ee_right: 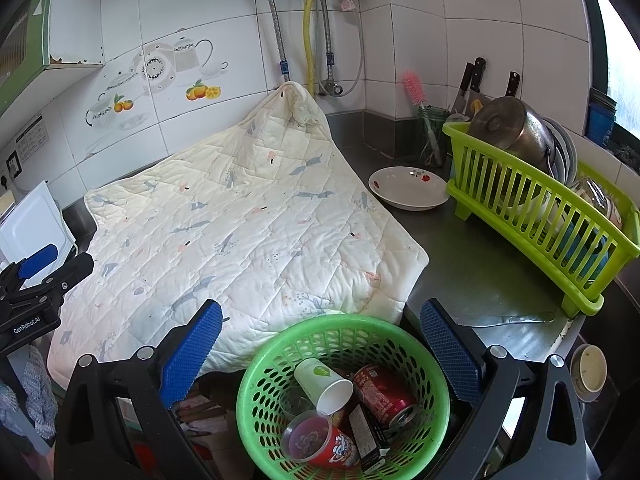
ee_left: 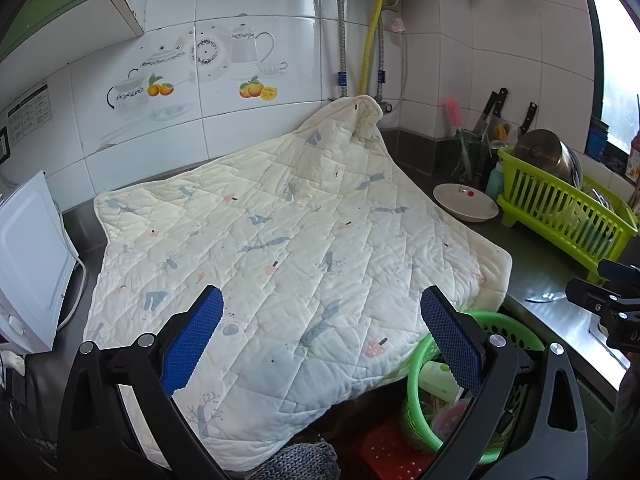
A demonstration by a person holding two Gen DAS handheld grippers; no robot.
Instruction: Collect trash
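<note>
A green mesh basket [ee_right: 280, 360] sits low at the counter's front edge. It holds a white paper cup [ee_right: 324, 386], a red soda can [ee_right: 380, 394], a red plastic cup [ee_right: 320, 442] and a dark box [ee_right: 366, 432]. My right gripper [ee_right: 320, 348] is open and empty, with its jaws either side of the basket, above it. My left gripper [ee_left: 322, 338] is open and empty over the near part of a quilted cream cloth [ee_left: 280, 240], with the basket [ee_left: 420, 364] at its right. The cloth [ee_right: 240, 232] covers most of the counter.
A white bowl [ee_right: 408, 192] and a lime dish rack [ee_right: 540, 216] with a steel pot [ee_right: 512, 128] stand on the right. Knives and a jar with a pink brush stand in the corner. A white appliance [ee_left: 28, 264] stands at the left. A small cup [ee_right: 592, 368] sits low right.
</note>
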